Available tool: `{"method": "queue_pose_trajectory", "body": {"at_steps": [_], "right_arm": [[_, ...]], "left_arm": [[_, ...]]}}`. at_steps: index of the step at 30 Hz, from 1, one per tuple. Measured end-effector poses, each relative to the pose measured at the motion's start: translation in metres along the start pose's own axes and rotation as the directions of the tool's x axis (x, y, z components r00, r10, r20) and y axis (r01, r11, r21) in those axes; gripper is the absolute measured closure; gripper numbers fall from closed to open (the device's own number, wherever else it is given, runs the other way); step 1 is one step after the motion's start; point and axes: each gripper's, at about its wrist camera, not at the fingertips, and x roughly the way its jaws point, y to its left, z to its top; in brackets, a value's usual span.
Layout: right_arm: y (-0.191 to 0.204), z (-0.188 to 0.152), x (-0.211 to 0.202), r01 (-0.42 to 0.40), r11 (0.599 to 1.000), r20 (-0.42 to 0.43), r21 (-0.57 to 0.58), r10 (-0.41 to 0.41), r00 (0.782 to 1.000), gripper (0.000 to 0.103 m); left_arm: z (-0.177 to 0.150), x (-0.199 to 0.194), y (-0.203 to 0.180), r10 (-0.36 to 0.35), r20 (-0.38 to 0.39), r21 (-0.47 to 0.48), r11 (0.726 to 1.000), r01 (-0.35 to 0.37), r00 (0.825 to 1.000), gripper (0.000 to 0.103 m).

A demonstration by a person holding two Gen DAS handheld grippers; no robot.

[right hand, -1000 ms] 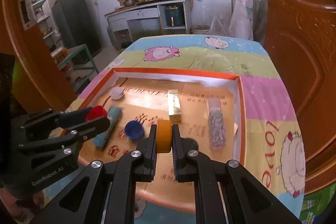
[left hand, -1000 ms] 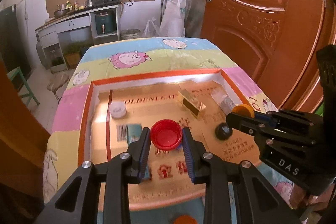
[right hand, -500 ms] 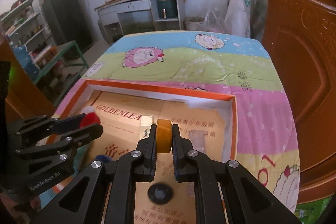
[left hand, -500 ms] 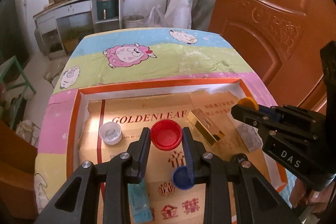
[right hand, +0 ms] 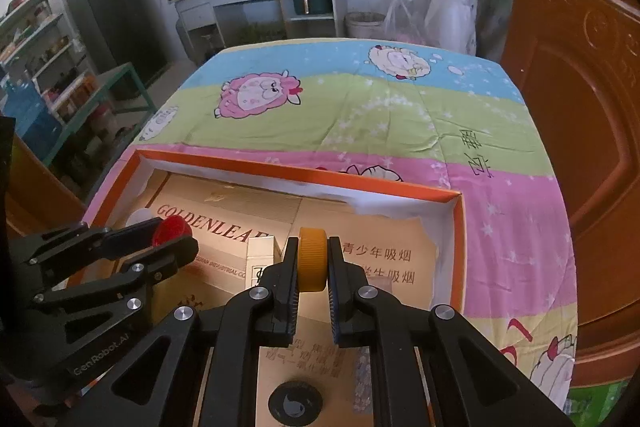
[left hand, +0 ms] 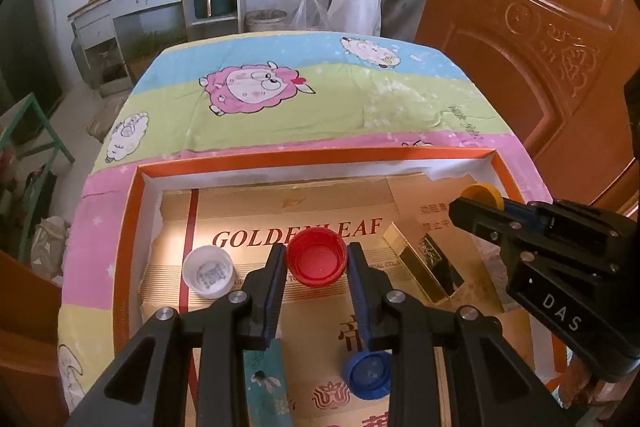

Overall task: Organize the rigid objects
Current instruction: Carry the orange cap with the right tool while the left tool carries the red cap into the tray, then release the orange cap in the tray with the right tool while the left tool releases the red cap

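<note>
"goldenleaf" on cardboard [left hand: 280, 211]; "das" on right gripper [left hand: 478, 205]

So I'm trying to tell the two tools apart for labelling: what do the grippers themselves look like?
Both are matte black frames with triangular cut-outs and round silver screw heads. The left gripper has blue ribbed pads on its fingers; its side reads GenRobot.AI. The right gripper has the same dark ribbed pads and white DAS lettering.

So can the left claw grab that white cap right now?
Probably not yet. The left claw is already shut on the red cap, so it has no free grip. The white cap lies open side up, just beside it in the tray, with nothing covering it.
</note>
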Motion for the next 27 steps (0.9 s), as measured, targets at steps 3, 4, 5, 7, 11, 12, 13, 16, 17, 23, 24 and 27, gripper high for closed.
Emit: {"method": "queue_pose_trajectory", "body": {"at_steps": [3, 4, 5, 7, 11, 12, 13, 16, 17, 23, 24, 27], "right_arm": [[0.000, 0.001, 0.003, 0.005, 1.000, -0.015, -0.006, -0.005, 1.000, 0.091], [0.000, 0.001, 0.005, 0.007, 1.000, -0.022, -0.011, -0.008, 1.000, 0.091], [0.001, 0.001, 0.007, 0.008, 1.000, -0.025, -0.013, -0.009, 1.000, 0.091], [0.001, 0.001, 0.009, 0.013, 1.000, -0.029, -0.019, -0.013, 0.999, 0.091], [0.001, 0.001, 0.015, 0.021, 0.999, -0.040, -0.024, -0.022, 0.999, 0.091], [0.000, 0.000, 0.016, 0.022, 0.999, -0.043, -0.023, -0.023, 0.999, 0.091], [0.000, 0.000, 0.016, 0.023, 0.999, -0.044, -0.022, -0.024, 0.999, 0.091], [0.000, 0.000, 0.020, 0.030, 0.999, -0.052, -0.026, -0.031, 0.998, 0.091], [0.000, 0.000, 0.021, 0.033, 0.999, -0.055, -0.028, -0.035, 0.998, 0.091], [0.000, -0.004, 0.025, 0.060, 0.997, -0.058, -0.043, -0.062, 0.996, 0.088], [0.000, -0.004, 0.025, 0.060, 0.997, -0.058, -0.043, -0.063, 0.996, 0.088], [-0.001, -0.004, 0.025, 0.059, 0.998, -0.061, -0.034, -0.061, 0.996, 0.084]], "left_arm": [[0.000, 0.003, 0.000, 0.011, -0.010, -0.001, 1.000, -0.011, 1.000, 0.072], [0.000, 0.004, -0.001, 0.011, -0.013, -0.004, 1.000, -0.011, 1.000, 0.072], [0.000, 0.004, -0.001, 0.012, -0.016, -0.004, 1.000, -0.012, 1.000, 0.072], [0.001, 0.006, -0.002, 0.019, -0.018, 0.002, 1.000, -0.019, 1.000, 0.072], [0.001, 0.012, -0.003, 0.017, -0.031, 0.000, 1.000, -0.017, 0.999, 0.072], [0.000, 0.013, -0.003, 0.015, -0.034, 0.000, 1.000, -0.015, 0.999, 0.072], [0.000, 0.014, -0.003, 0.016, -0.033, 0.002, 1.000, -0.016, 0.999, 0.072], [0.001, 0.016, -0.004, 0.018, -0.033, 0.006, 1.000, -0.018, 0.999, 0.072], [0.000, 0.016, -0.005, 0.019, -0.033, 0.011, 1.000, -0.019, 0.999, 0.072], [-0.003, 0.016, -0.004, 0.011, -0.013, 0.022, 1.000, -0.011, 1.000, 0.071], [-0.003, 0.016, -0.004, 0.007, -0.010, 0.020, 1.000, -0.007, 1.000, 0.071], [-0.003, 0.015, -0.003, -0.005, -0.001, 0.017, 1.000, 0.005, 1.000, 0.067]]}}
